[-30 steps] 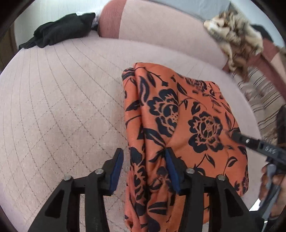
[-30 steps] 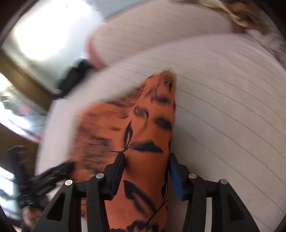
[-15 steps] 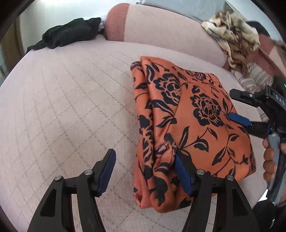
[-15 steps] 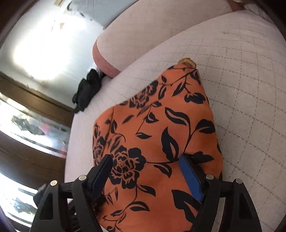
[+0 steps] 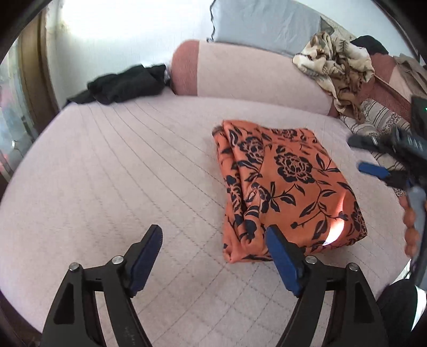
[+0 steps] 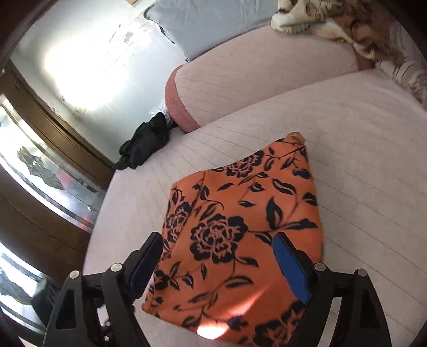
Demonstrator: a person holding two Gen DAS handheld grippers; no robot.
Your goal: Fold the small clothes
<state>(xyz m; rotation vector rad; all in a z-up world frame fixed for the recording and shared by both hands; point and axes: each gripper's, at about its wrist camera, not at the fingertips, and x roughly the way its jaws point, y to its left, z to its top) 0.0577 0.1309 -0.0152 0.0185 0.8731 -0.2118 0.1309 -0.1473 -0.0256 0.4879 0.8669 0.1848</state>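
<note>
An orange cloth with a black flower print [image 5: 283,186] lies folded into a thick rectangle on the pink quilted bed [image 5: 120,173]. My left gripper [image 5: 213,256] is open and empty, above the bed just left of the cloth's near corner. My right gripper [image 6: 218,261] is open and empty, hovering over the near part of the cloth [image 6: 240,227]. The right gripper also shows at the right edge of the left wrist view [image 5: 373,157], held by a hand.
A black garment [image 5: 125,84] lies at the bed's far left corner, also in the right wrist view [image 6: 145,140]. A pink bolster [image 5: 253,72] runs along the back with a grey pillow [image 5: 264,24] behind. A patterned beige cloth [image 5: 339,66] is heaped at the far right.
Both grippers have opened wider and drawn back and up from the folded cloth, which now lies free on the bed.
</note>
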